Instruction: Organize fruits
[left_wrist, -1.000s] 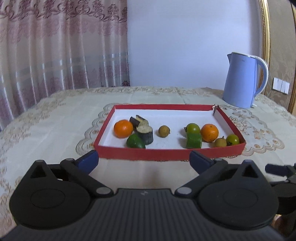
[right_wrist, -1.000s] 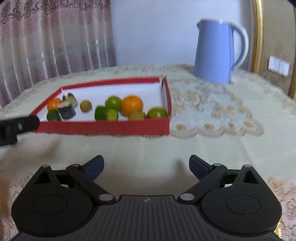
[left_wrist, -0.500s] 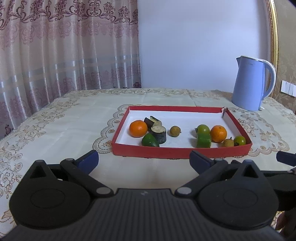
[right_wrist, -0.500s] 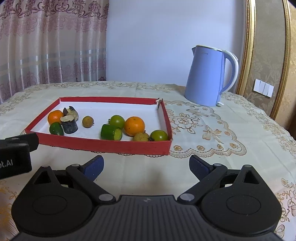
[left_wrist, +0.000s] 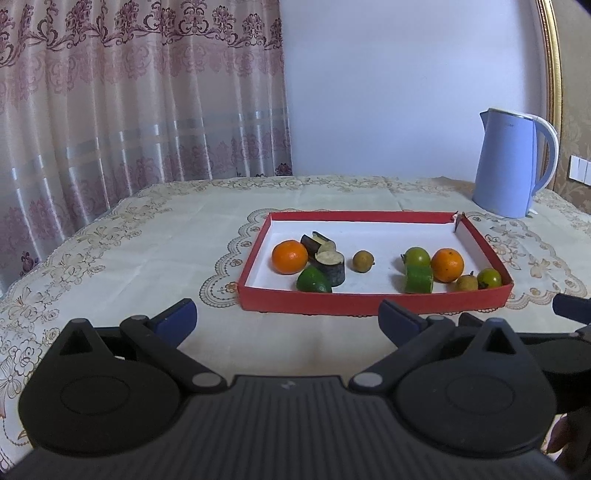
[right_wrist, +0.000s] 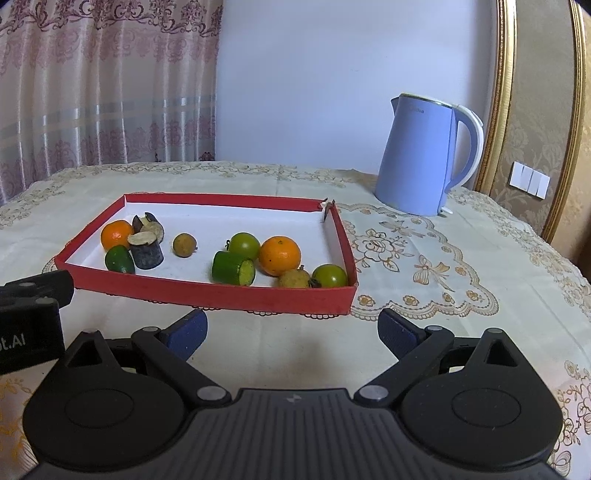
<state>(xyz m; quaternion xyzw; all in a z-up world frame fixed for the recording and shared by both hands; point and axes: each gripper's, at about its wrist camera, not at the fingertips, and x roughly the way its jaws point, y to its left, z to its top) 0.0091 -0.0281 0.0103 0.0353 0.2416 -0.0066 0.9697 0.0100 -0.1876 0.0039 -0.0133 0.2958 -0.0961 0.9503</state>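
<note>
A red tray (left_wrist: 369, 303) (right_wrist: 207, 293) with a white floor holds the fruit. At its left lie an orange (left_wrist: 289, 256) (right_wrist: 116, 234), a green lime (left_wrist: 313, 280), and two dark cut pieces (left_wrist: 331, 263). A small brown fruit (left_wrist: 362, 261) (right_wrist: 184, 244) sits mid-tray. At the right are a green tomato (right_wrist: 243, 245), a green cut piece (right_wrist: 233, 268), a second orange (right_wrist: 279, 256), a brown fruit (right_wrist: 293, 279) and another green tomato (right_wrist: 329, 276). My left gripper (left_wrist: 288, 319) and right gripper (right_wrist: 291, 328) are open and empty, in front of the tray.
A blue electric kettle (left_wrist: 511, 162) (right_wrist: 424, 155) stands at the back right of the table. A lace-patterned tablecloth (left_wrist: 129, 251) covers the table. Curtains hang behind on the left. The other gripper shows at the frame edges (right_wrist: 29, 310) (left_wrist: 572, 306).
Both grippers have pulled back and risen, so the tray looks smaller and farther. The fruit has not moved. Both stay open.
</note>
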